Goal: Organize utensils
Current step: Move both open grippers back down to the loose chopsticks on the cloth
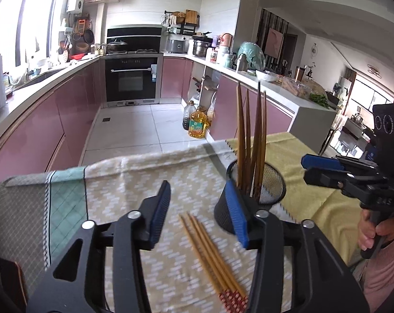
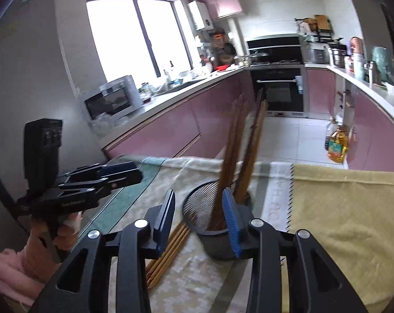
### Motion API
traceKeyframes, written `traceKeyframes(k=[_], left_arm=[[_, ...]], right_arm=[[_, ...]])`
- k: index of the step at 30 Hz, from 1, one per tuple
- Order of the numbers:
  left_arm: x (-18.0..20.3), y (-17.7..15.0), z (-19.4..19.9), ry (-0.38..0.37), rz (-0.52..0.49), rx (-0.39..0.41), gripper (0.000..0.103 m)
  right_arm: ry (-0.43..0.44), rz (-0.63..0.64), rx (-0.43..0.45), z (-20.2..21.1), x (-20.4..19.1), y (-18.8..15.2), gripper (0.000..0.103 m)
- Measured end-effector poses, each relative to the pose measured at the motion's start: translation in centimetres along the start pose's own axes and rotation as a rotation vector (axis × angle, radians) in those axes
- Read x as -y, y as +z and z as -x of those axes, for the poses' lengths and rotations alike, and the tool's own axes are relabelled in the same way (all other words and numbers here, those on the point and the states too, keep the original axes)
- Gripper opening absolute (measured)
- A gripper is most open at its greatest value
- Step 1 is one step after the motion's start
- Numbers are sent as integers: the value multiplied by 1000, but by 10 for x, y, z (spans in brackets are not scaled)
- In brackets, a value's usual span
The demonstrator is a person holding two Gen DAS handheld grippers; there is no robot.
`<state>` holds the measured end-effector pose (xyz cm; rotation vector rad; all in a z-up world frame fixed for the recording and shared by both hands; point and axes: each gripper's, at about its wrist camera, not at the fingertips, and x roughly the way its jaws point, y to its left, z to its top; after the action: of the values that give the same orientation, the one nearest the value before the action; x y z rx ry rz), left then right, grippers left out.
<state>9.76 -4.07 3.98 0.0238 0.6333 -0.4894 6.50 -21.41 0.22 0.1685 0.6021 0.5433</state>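
A black mesh cup (image 1: 271, 185) stands on the cloth-covered table and holds several dark brown chopsticks (image 1: 251, 140) upright. Several light bamboo chopsticks with red patterned ends (image 1: 210, 253) lie flat on the patterned cloth just left of the cup. My left gripper (image 1: 199, 208) is open and empty, above the loose chopsticks, its right finger close to the cup. My right gripper (image 2: 199, 216) is open and empty, over the cup (image 2: 212, 237); the loose chopsticks (image 2: 168, 250) lie to its lower left. The right gripper also shows in the left wrist view (image 1: 324, 167), the left in the right wrist view (image 2: 110, 174).
A yellow cloth (image 2: 337, 208) covers the table's right part, a beige and green patterned cloth (image 1: 118, 182) the left. Beyond the table's far edge is a tiled kitchen floor with oil bottles (image 1: 197, 125), pink cabinets and an oven (image 1: 131, 78).
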Motion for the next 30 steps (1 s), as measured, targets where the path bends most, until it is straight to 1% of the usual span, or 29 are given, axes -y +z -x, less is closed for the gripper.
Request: traceKeyframes(k=[2,4,6,9,11,13,15,19,30], left_arm=[[-3,-15,0,22,0,-26,51],[-6,-30,-2,36,2,-59,52],[-9,-47,-7,43,3,-100,52],[-9,-69,-13,82,-9,-149,52],[-7,-80,-18,86,-7,-173,52],[-8,-91,-19,90,1,-191,53],[-8,-99,-20,92,3,-202,53],[-6,-104,-22,87,9,-220,53],[-3,-107,-26,86,14,-235,53]], right_arm=[[41,-2,-63,-15,-11,-17,39],[38,0,-126,-35,-20,-32,39],[50,-23,-195,-56,-24,-49,39],[18,-20,-254,-78,-30,-65,39],[28,-41,-268,-84,-30,-70,39],[-1,-37,-268,-88,-31,-74,39],[-9,-45,-270,-90,-31,-75,39],[-40,-36,-278,-93,-33,-79,39],[-97,20,-280,-99,-45,-88,38]])
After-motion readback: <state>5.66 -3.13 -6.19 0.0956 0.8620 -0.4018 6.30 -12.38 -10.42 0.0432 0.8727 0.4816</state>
